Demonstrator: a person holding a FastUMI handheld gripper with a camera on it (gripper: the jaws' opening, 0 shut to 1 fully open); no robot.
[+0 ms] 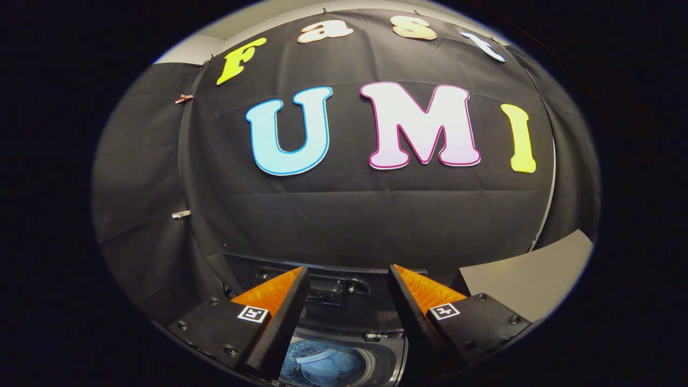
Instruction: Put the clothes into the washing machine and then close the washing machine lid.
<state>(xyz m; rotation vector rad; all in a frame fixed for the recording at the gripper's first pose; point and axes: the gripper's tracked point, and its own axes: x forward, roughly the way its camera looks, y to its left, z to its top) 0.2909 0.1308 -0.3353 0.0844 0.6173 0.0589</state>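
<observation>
Jaws [348, 293] are standing apart with a wide gap between them, and you are gripping nothing: neither finger is touching cloth or machine. You are holding them up above the washing machine [395, 355], pointing across its top toward the black cloth wall [344, 215] of the booth.

Down in the gap between the two fingers, low and close under you, the drum opening is showing, and the clothes [325, 365] are lying inside it as a crumpled blue bundle with a paler blue fold across the top. They are sitting well below the fingertips, not touching them.

Just beyond the fingertips, the lid [333, 287] of the machine is standing raised at the back of the opening, a dark panel with its underside fittings facing you. It is leaning back close against the wall cloth, so the opening is lying uncovered.

Off past your right finger, a pale grey panel [529, 274] is slanting up beside the machine; you cannot tell from here what it belongs to. On the far left of the wall cloth, two small clips [183, 98] are pinching the fabric, one high up and one lower down.
</observation>
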